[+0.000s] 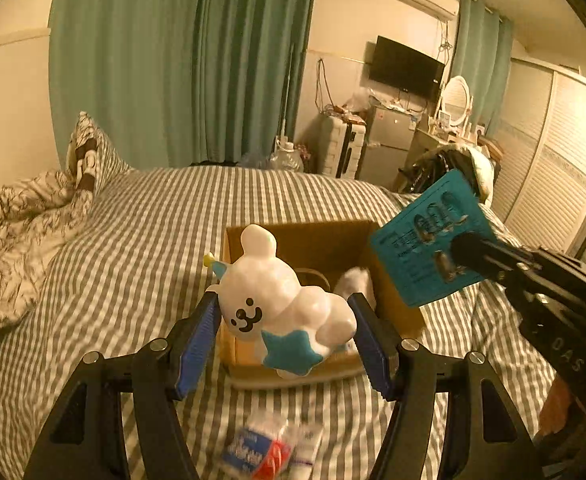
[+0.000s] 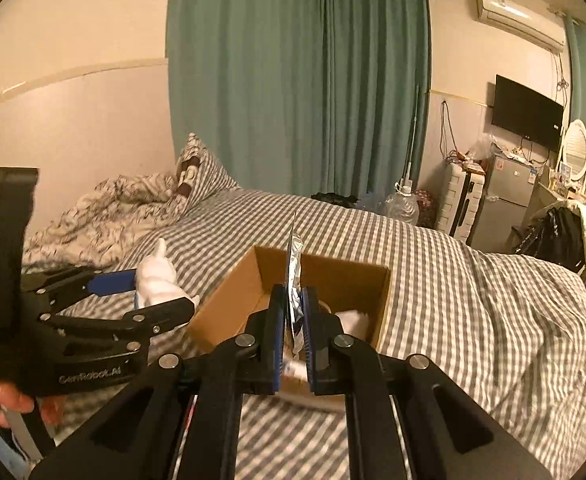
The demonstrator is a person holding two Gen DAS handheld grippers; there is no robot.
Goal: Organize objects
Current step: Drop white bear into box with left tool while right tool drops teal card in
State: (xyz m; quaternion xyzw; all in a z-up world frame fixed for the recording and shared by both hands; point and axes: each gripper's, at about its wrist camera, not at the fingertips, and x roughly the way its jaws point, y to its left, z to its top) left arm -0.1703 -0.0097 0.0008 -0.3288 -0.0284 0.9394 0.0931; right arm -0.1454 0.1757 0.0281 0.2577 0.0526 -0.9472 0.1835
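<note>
An open cardboard box (image 1: 317, 240) sits on the striped bed; it also shows in the right wrist view (image 2: 229, 300). My left gripper (image 1: 285, 324) is shut on a white bear figure (image 1: 277, 292) with a blue star, held just above the box's near edge. The bear shows at left in the right wrist view (image 2: 155, 276). My right gripper (image 2: 293, 328) is shut on a flat blue foil packet (image 1: 429, 236), seen edge-on in its own view (image 2: 294, 276), above the box. A white object (image 2: 353, 320) lies inside the box.
A small plastic packet (image 1: 265, 448) with blue and red print lies on the bed in front of the box. A crumpled duvet (image 1: 17, 240) and pillow lie at the left. A fridge, suitcase and dresser stand beyond the bed's far side.
</note>
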